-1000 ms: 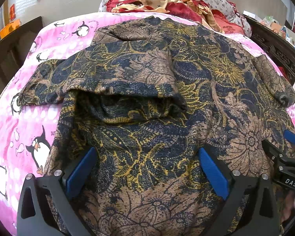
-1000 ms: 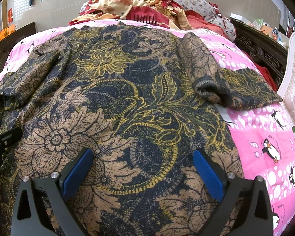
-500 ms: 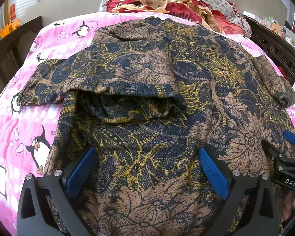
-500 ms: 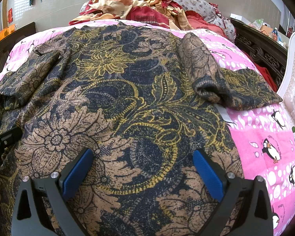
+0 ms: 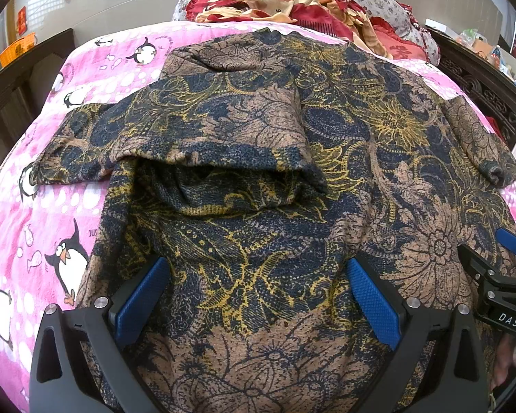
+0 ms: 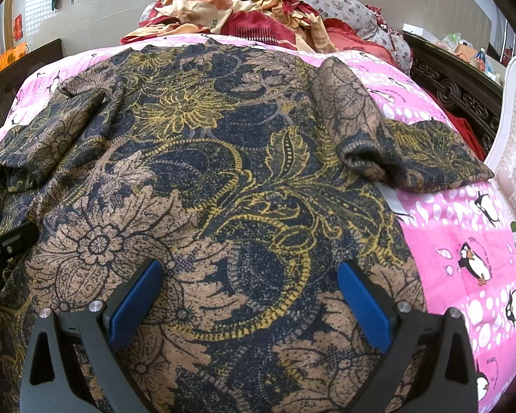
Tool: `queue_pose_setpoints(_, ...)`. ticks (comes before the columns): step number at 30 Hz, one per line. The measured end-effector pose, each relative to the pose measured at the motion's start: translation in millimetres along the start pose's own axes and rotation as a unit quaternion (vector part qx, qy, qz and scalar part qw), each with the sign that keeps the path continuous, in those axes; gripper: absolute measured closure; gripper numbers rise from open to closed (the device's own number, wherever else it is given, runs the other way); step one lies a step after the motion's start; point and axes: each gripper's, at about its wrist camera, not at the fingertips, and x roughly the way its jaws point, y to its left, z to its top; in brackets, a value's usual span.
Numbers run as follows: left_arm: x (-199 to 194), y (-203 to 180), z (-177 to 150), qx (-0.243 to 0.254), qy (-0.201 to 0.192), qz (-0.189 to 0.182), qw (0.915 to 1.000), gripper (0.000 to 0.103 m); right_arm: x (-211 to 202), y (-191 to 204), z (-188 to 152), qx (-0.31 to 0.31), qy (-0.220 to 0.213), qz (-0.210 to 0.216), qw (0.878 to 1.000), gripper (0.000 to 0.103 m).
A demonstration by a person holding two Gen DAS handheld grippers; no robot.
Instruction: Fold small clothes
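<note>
A: Where does the patterned top (image 5: 258, 234) lie from the two tools?

B: Straight ahead of and under both. It is spread on the bed over a pink penguin blanket (image 5: 34, 227), its near hem running left to right just beneath the fingers and its long axis going away towards the far pile of red and cream bedding (image 5: 292, 3). The left hand-held gripper (image 5: 258, 296) hangs over the near-left part of the hem, and the right hand-held gripper (image 6: 247, 296) over the near-right part.

A: Are they holding anything?

B: No. Both stand with their blue pads wide apart, cloth showing between them, nothing pinched.

A: Which is nearer the work that is left?

B: By my reading, each has its own side. The left sleeve (image 5: 175, 137) is already turned in across the body, leaving a raised fold with a dark hollow under it. The right sleeve (image 6: 357, 130) is also doubled inward, its cuff lying on the body near the right edge. So a hem-to-collar fold looks likely, and both tools sit side by side along the hem.

A: And the fabric?

B: A soft knit, navy with tan flowers and yellow scrolls, rumpled at the left, smoother at the right. I would expect it to sag and slide.
</note>
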Motion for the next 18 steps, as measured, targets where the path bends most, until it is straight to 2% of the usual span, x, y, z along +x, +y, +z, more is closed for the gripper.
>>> queue_pose_setpoints(18, 2.1, -2.5, 2.4, 0.002, 0.005, 0.005, 1.0, 0.015, -1.0, 1.7, -0.3, -0.002, 0.0, -0.002, 1.0, 0.0)
